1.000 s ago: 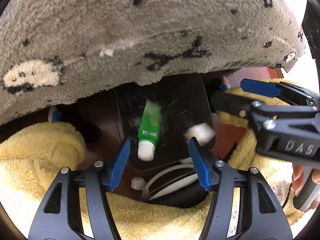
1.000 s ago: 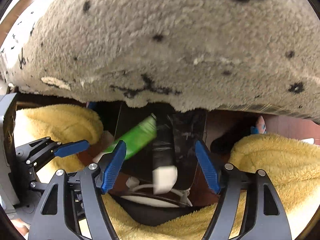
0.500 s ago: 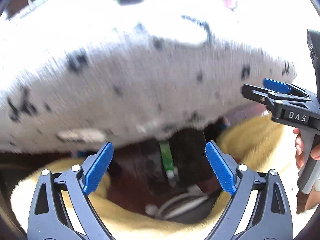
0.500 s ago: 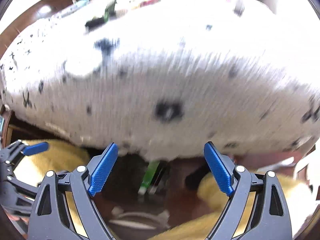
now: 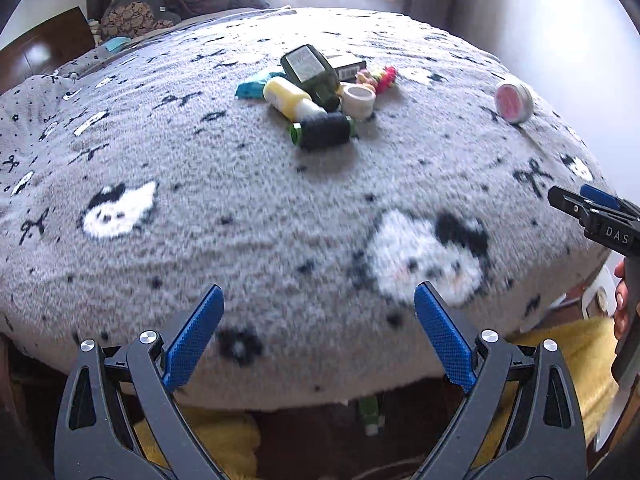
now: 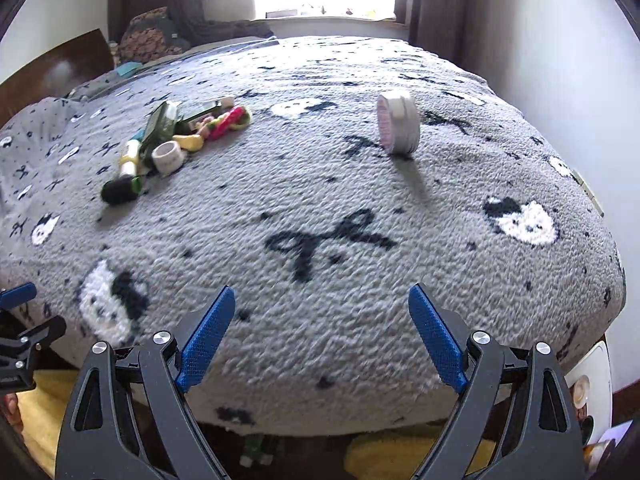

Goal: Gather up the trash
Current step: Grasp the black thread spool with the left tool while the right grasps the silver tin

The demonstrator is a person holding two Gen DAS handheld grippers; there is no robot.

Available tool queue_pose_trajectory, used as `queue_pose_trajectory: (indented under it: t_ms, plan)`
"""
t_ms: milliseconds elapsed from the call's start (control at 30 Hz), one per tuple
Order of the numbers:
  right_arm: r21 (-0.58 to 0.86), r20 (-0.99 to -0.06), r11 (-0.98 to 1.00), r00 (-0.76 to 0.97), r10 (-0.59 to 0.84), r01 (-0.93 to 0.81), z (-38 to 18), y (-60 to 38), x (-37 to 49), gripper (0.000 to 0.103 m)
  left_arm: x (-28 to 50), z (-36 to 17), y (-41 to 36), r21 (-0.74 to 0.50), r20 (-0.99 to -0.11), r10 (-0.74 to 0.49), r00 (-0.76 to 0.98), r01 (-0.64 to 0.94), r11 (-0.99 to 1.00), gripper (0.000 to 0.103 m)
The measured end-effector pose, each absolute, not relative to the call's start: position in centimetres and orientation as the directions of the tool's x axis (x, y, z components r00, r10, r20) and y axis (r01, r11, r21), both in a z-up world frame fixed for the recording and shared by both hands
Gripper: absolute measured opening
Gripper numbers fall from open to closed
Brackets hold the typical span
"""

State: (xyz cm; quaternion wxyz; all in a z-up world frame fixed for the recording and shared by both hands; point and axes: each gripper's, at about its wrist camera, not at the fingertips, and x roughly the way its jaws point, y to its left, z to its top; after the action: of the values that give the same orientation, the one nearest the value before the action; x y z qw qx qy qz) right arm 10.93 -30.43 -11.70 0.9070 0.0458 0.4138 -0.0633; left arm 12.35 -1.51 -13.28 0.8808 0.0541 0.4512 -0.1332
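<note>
A pile of trash lies far back on the grey cat-patterned blanket (image 5: 280, 208): a dark green bottle (image 5: 310, 72), a yellow bottle (image 5: 288, 98), a black tube with a green cap (image 5: 324, 131) and a tape roll (image 5: 359, 100). A round tin with a pink lid (image 6: 398, 122) stands on edge, apart to the right. My left gripper (image 5: 319, 292) hovers open and empty over the blanket's near edge. My right gripper (image 6: 322, 292) is likewise open and empty, beside it. A green tube (image 5: 369, 410) lies low, under the bed edge.
Yellow fleece (image 5: 224, 432) bunches on both sides below the bed edge. A wooden headboard (image 6: 52, 68) and a pillow (image 6: 148, 36) are at the far left, with a window and curtains behind. A white appliance (image 6: 592, 384) sits on the floor at the right.
Both grippers rose from under the bed edge to above the blanket and opened wider. The green tube and a white-capped dark tube, earlier between the fingers, stayed below.
</note>
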Motion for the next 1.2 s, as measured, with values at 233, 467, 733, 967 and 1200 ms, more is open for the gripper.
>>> queue_pose_trajectory:
  t_ms: [233, 467, 733, 967, 1200]
  plan:
    - [0.018, -0.735, 0.978, 0.666, -0.128, 0.207, -11.4, -33.9, 14.7, 0.089, 17.9, -13.8, -3.7, -0.046, -0.797, -0.160, 0.582, 0.206, 0.977, 0.091]
    - [0.003, -0.719, 0.969, 0.675, -0.168, 0.245, -11.1, -36.5, 18.0, 0.089, 22.7, -14.5, -5.9, -0.044, -0.800, -0.134, 0.586, 0.165, 0.985, 0.088]
    - [-0.020, -0.721, 0.966, 0.666, -0.194, 0.259, -11.9, -38.4, 22.2, 0.089, 25.9, -15.0, -6.6, -0.009, -0.806, -0.080, 0.587, 0.123, 0.992, 0.071]
    - [-0.032, -0.717, 0.968, 0.670, -0.195, 0.249, -12.6, -38.9, 25.2, 0.081, 26.9, -15.2, -6.9, 0.012, -0.807, -0.069, 0.587, 0.134, 0.991, 0.053]
    - [-0.044, -0.761, 0.979, 0.628, -0.161, 0.198, -13.5, -38.1, 26.1, 0.030, 26.5, -14.9, -6.6, -0.002, -0.804, -0.094, 0.587, 0.155, 0.988, 0.051]
